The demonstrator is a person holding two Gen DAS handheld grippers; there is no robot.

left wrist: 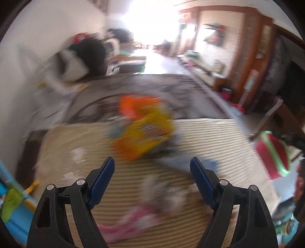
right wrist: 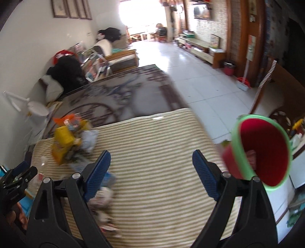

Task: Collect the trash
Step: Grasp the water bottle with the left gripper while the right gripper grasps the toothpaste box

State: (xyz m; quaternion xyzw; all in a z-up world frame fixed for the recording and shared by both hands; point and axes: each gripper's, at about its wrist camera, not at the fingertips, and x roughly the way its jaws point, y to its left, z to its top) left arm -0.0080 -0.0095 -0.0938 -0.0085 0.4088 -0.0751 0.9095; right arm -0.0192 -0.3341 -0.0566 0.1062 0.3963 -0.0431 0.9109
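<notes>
Both sets of jaws are held wide open, nothing gripped. Trash pile (right wrist: 70,141) is spread on striped mat (right wrist: 162,152), ahead-left of right gripper (right wrist: 150,169), directly ahead of left gripper (left wrist: 152,179), judged nearer. Red bin (right wrist: 266,150) is seen at right.

Red bin (right wrist: 266,150) with green rim; beige-striped mat (right wrist: 156,152); yellow-orange wrappers (right wrist: 63,139).

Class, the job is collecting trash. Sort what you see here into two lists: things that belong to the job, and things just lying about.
Belongs to the job:
- yellow and orange wrappers piled on the striped mat
- crumpled scraps near the right tool
- red bin with green rim
- left tool, open and empty

Just lying about:
- patterned rug
- black bag
- framed pictures
</notes>
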